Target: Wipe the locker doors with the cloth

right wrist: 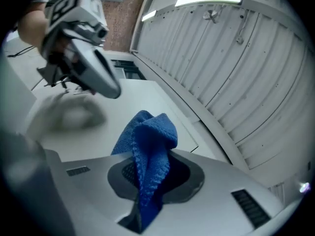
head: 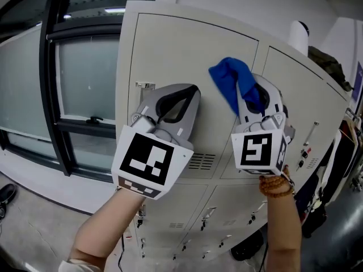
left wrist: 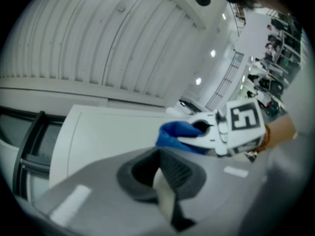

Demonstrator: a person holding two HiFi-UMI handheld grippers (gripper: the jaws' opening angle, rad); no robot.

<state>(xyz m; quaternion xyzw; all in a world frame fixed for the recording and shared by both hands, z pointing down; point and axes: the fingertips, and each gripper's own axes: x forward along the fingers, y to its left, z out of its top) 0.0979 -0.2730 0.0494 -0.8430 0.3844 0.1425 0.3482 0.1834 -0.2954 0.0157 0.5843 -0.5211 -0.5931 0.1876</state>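
A blue cloth [head: 231, 84] sticks up out of my right gripper [head: 252, 93], which is shut on it in front of the upper cream locker door [head: 176, 44]. In the right gripper view the cloth [right wrist: 147, 146] bunches out from between the jaws of my right gripper [right wrist: 150, 159], close to the door face [right wrist: 162, 102]; I cannot tell whether it touches. My left gripper [head: 194, 90] hovers at the same door, to the left of the cloth, jaws shut with nothing in them. From the left gripper view, my left gripper [left wrist: 158, 152] points toward the cloth [left wrist: 173, 132].
A latch [head: 145, 86] sits on the door's left edge and vent slots [head: 201, 162] near its bottom. Smaller lockers [head: 187, 208] lie below, another tall door [head: 300, 106] to the right. A black-framed window [head: 74, 84] is at left. A white roll [head: 299, 35] stands on top.
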